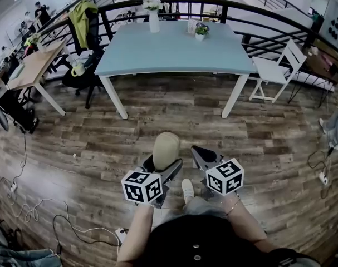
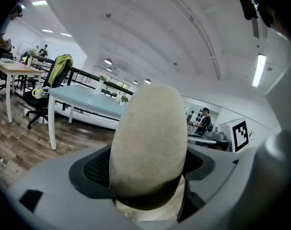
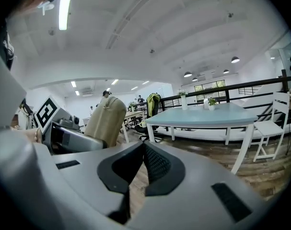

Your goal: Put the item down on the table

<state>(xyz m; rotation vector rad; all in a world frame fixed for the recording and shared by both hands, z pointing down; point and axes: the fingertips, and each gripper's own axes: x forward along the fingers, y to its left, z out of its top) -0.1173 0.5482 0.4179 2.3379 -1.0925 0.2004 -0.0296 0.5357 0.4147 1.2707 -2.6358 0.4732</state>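
Clearly nothing is placed yet: our left gripper point(image 1: 163, 167) has its jaws clamped on the beige egg-shaped matte item point(image 1: 166, 148), upright and well short of the pale blue rectangular worktop point(image 1: 174, 52). Our right gripper point(image 3: 144, 163) has its jaws together, empty. Approach and set-down remain.

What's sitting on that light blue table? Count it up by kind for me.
Vase with flowers: 1
Small potted plant: 1
Small pale container, kind unclear: 1
Total on the blue table: 3
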